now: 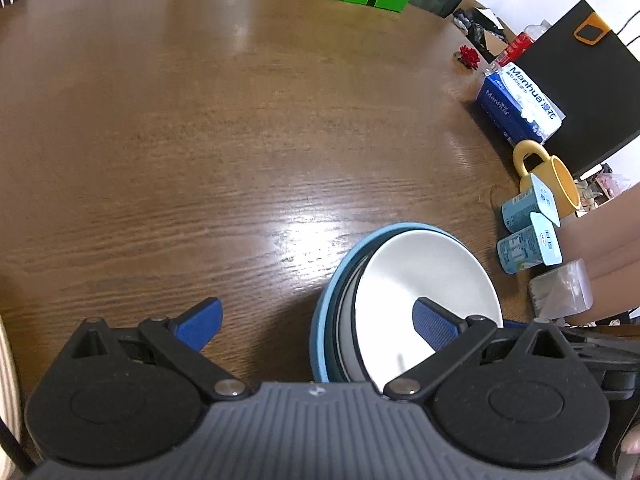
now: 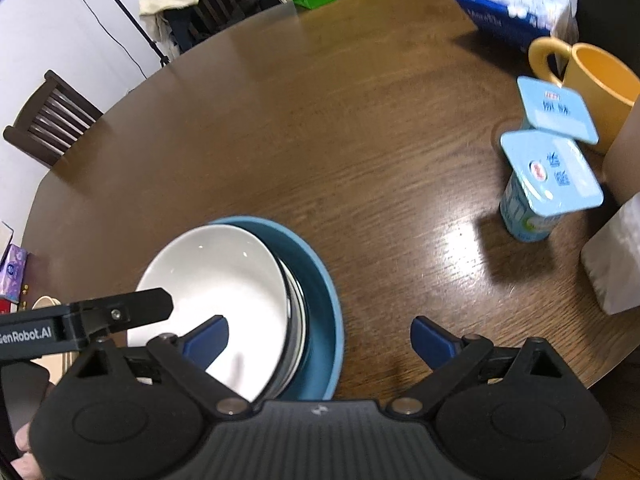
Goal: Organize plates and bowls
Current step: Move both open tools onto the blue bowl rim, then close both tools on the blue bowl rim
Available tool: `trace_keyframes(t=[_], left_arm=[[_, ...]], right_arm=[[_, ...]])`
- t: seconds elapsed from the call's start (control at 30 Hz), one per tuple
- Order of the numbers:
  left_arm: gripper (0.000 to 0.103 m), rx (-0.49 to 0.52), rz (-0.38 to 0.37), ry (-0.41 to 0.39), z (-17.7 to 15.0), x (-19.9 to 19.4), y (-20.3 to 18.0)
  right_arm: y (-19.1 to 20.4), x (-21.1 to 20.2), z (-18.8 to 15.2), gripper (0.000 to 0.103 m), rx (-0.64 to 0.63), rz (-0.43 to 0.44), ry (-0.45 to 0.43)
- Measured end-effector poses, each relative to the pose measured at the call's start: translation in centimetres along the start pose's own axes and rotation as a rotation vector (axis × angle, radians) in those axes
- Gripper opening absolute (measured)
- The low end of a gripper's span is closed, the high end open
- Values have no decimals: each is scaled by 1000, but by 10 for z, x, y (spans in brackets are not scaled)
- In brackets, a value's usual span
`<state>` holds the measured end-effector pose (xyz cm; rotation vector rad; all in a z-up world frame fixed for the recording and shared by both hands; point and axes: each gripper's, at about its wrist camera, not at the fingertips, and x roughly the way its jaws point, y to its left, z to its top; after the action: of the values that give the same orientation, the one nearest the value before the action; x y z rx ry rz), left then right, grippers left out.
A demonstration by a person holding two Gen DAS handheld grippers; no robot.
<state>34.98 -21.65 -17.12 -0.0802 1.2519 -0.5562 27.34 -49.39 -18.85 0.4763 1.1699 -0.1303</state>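
Both tongs spread wide, nothing pinched: left tongs point(image 1: 318, 326) & right tongs point(image 2: 320, 340) over white bowl point(image 2: 212, 276) stacked in blue bowl point(image 2: 320, 300) on table point(image 1: 200, 140).

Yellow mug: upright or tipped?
Tipped. The yellow mug lies on its side on the table, mouth sideways, handle up.

Lived-in home dining room, round dark wooden table point(image 2: 360, 120), slatted wooden chairs point(image 2: 48, 120) around it, yellow ceramic mug point(image 2: 600, 80), blue tissue pack point(image 2: 516, 4) on it
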Motion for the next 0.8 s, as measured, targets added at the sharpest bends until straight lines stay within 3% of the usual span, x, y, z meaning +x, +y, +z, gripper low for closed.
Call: trace_keyframes(t=[0.23, 0.43, 0.53, 0.73, 0.8], left_arm=[[100, -42, -24, -3, -6, 8, 3], [76, -81, -49, 18, -8, 15, 8], [70, -93, -60, 19, -9, 17, 8], [48, -115, -85, 42, -12, 23, 11], [45, -123, -95, 49, -13, 25, 12]], right_arm=[[-3, 16, -9, 83, 19, 54, 33], [-2, 27, -13, 75, 36, 82, 32], [-8, 32, -14, 62, 66, 99, 31], [-14, 35, -16, 54, 86, 129, 22], [-16, 36, -17, 52, 94, 145, 19]])
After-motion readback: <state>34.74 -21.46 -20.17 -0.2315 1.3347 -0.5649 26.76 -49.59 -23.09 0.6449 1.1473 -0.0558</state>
